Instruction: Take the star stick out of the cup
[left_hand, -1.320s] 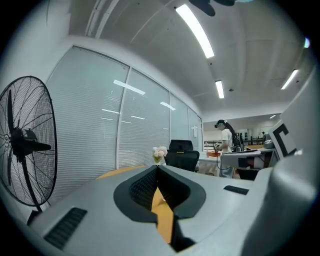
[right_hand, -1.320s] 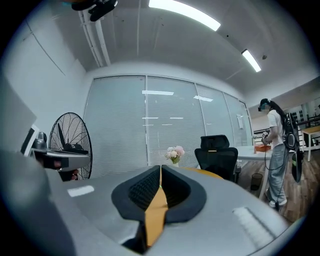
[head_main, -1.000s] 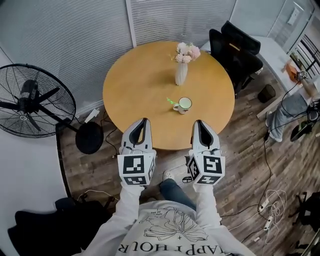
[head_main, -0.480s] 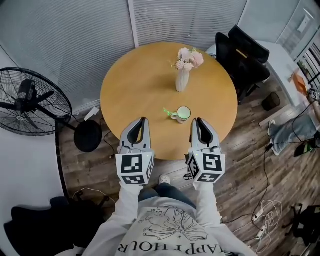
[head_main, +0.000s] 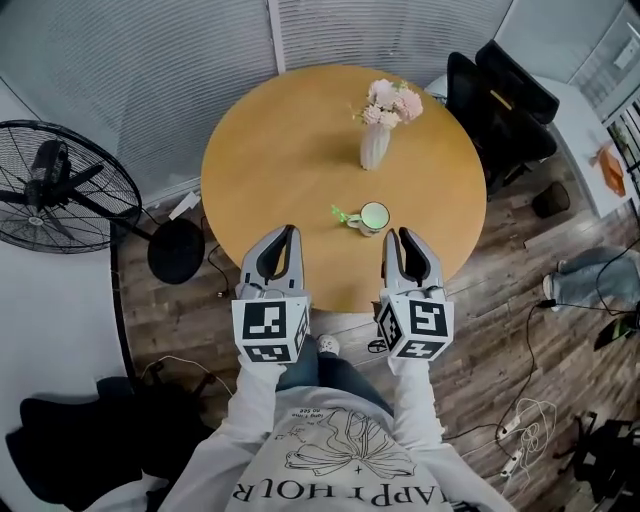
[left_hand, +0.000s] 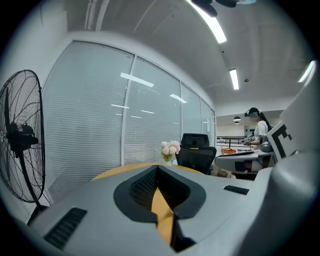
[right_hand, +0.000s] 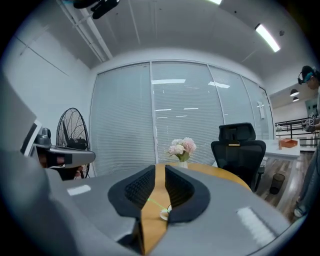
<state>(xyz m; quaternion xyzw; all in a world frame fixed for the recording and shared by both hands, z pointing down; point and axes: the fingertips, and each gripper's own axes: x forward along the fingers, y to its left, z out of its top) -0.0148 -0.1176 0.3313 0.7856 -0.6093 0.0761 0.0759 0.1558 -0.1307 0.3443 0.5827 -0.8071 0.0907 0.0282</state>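
A white cup (head_main: 375, 216) stands on the round wooden table (head_main: 280, 150), near its front edge. The green star stick (head_main: 345, 213) leans out of the cup to the left. My right gripper (head_main: 403, 238) hovers just in front of the cup, a little to its right. Its jaws are opening, with a narrow gap and nothing between them. Through that gap the right gripper view shows the cup (right_hand: 164, 214) and the stick (right_hand: 154, 202) farther ahead. My left gripper (head_main: 284, 240) is over the table's front edge, left of the cup, shut and empty.
A white vase of pink flowers (head_main: 378, 140) stands behind the cup. A black office chair (head_main: 505, 105) is at the table's right, a standing fan (head_main: 55, 195) at its left. Cables lie on the wood floor. A person (left_hand: 257, 131) stands far off at a desk.
Both grippers have come forward over the table's front edge, and the right one now sits closer to the cup. The cup and the stick have not moved.
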